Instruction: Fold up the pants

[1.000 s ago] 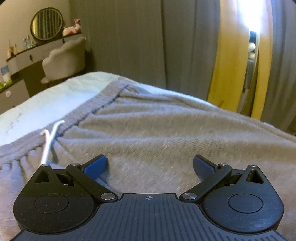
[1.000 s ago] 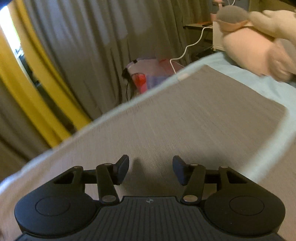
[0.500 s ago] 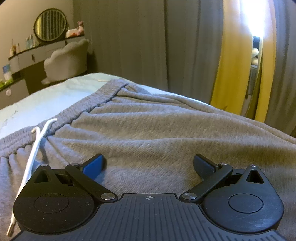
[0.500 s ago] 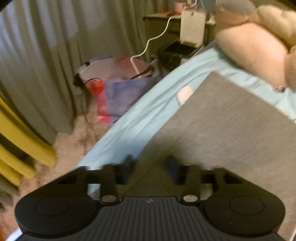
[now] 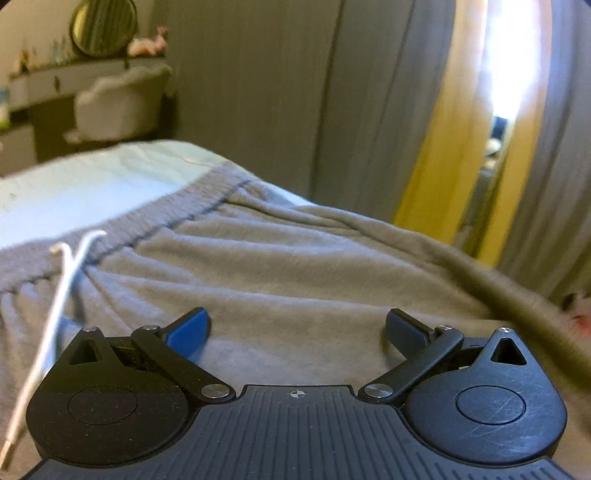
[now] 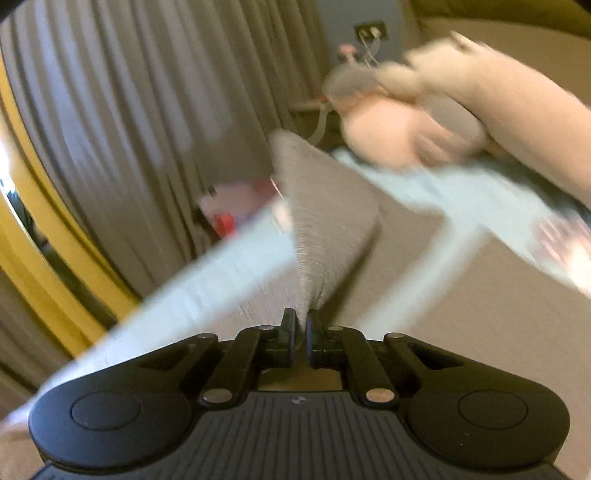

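Pants point(image 5: 280, 266) lie grey on bed point(image 5: 85, 184); right gripper point(image 6: 301, 325) pinches a lifted pant leg, left gripper point(image 5: 295, 328) hovers wide, empty.

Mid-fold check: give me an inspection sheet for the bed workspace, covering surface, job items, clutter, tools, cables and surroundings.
Surface: bed with light blue sheet.
Job's things: grey pants spread on the bed, waistband gathered, white drawstring lying loose; one pant end pulled up off the sheet into a taut ridge.
Clutter: pink plush toy on the bed beyond the pants.
Tools: left tool open above the pants, nothing between its fingers; right tool shut on the pant end.
Cables: blurred leads hang from a wall socket.
Surroundings: grey curtains, yellow curtain, round mirror, upholstered chair.
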`<state>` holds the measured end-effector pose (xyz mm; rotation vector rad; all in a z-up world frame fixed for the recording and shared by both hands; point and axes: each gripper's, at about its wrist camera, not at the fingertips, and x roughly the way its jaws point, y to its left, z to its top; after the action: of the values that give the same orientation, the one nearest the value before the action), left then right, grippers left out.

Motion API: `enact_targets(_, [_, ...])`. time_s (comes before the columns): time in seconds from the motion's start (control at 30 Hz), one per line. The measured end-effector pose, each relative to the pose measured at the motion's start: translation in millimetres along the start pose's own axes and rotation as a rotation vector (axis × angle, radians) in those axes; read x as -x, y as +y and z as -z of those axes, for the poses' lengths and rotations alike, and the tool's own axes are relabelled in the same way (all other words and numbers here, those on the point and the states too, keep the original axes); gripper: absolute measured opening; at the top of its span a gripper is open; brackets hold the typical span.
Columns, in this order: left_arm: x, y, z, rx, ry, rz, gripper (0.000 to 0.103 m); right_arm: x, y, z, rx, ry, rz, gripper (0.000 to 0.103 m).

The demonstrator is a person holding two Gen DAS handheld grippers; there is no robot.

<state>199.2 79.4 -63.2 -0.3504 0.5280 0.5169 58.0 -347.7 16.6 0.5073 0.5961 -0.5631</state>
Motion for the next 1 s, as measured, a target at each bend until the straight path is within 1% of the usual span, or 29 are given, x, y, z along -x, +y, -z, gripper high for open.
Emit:
enact_targets(0.07, [4.2,2.2,-1.0,0.021,0.010,0.063,0.103,8.2,-22.6,25.9,0.001,0.045,0.032,0.003])
enact_targets(0.1, [6.2,2.9,-1.4,0.028,0.016,0.088,0.103,7.7,-35.1,35.8,0.000,0.066,0.079,0.003])
enact_targets(0.17, [10.7,3.7,-0.9,0.034,0.014,0.120,0.103,0.3,-58.9,41.8,-0.056,0.131,0.130,0.005])
enact_targets(0.23, [13.3,3.6,0.9,0.032,0.023,0.142,0.103,-0.2,-74.0,36.9,-0.109,0.147,0.117,0.007])
enact_targets(0.27, [13.9,3.8,2.3,0.037,0.036,0.152,0.103,3.4,-73.8,32.6,-0.105,0.118,0.110,0.007])
enact_targets(0.3, [14.3,4.1,3.0,0.043,0.044,0.160,0.103,8.9,-69.3,26.4,-0.070,0.079,0.087,0.008])
enact_targets(0.33, [15.4,5.5,3.8,0.055,0.052,0.170,0.103,9.5,-60.8,20.8,-0.004,0.047,0.066,0.015])
enact_targets(0.37, [16.6,7.1,4.3,0.067,0.060,0.179,0.103,6.8,-48.3,17.2,0.101,0.022,0.060,0.020])
enact_targets(0.4, [17.4,8.4,4.3,0.073,0.065,0.182,0.103,0.6,-33.4,16.1,0.228,-0.003,0.079,0.031])
enact_targets(0.43, [19.0,9.7,4.8,0.075,0.063,0.184,0.103,-6.9,-19.7,16.9,0.344,-0.030,0.105,0.039])
enact_targets(0.47, [20.2,10.9,5.8,0.072,0.061,0.185,0.103,-15.0,-7.3,19.5,0.455,-0.061,0.121,0.039])
enact_targets(0.5, [20.5,11.7,6.7,0.067,0.063,0.183,0.103,-23.1,3.0,22.8,0.541,-0.092,0.129,0.039])
enact_targets(0.53, [19.9,12.8,8.2,0.063,0.062,0.185,0.103,-30.6,9.7,25.2,0.596,-0.107,0.134,0.039])
enact_targets(0.6, [18.6,12.8,10.6,0.053,0.055,0.185,0.103,-51.5,22.1,26.0,0.667,-0.078,0.147,0.039])
enact_targets(0.67, [17.1,9.6,12.6,0.033,0.044,0.179,0.103,-74.4,27.6,23.9,0.696,-0.044,0.192,0.039])
enact_targets(0.7, [16.7,8.2,13.4,0.027,0.038,0.177,0.103,-84.7,27.0,20.4,0.701,-0.026,0.197,0.039])
enact_targets(0.73, [15.5,6.7,14.3,0.019,0.036,0.175,0.103,-89.5,24.5,16.8,0.697,-0.016,0.190,0.029])
enact_targets(0.77, [14.4,5.4,15.3,0.011,0.034,0.172,0.103,-84.0,21.6,15.5,0.678,-0.021,0.183,0.012])
enact_targets(0.8, [13.7,4.7,16.1,0.008,0.031,0.172,0.103,-81.9,15.8,11.5,0.639,-0.020,0.175,0.005])
enact_targets(0.87, [10.7,3.8,15.6,0.007,0.029,0.172,0.103,-70.0,-0.1,4.2,0.491,-0.037,0.151,0.005])
enact_targets(0.9, [10.0,4.3,14.7,0.014,0.027,0.178,0.103,-59.4,-13.3,-0.7,0.394,-0.070,0.159,0.005])
enact_targets(0.93, [9.5,5.3,13.3,0.027,0.029,0.185,0.103,-47.0,-30.2,-6.6,0.276,-0.111,0.156,0.005])
enact_targets(1.0, [8.7,9.4,8.0,0.075,0.044,0.205,0.103,-24.2,-69.4,-10.3,0.021,-0.172,0.117,0.005])
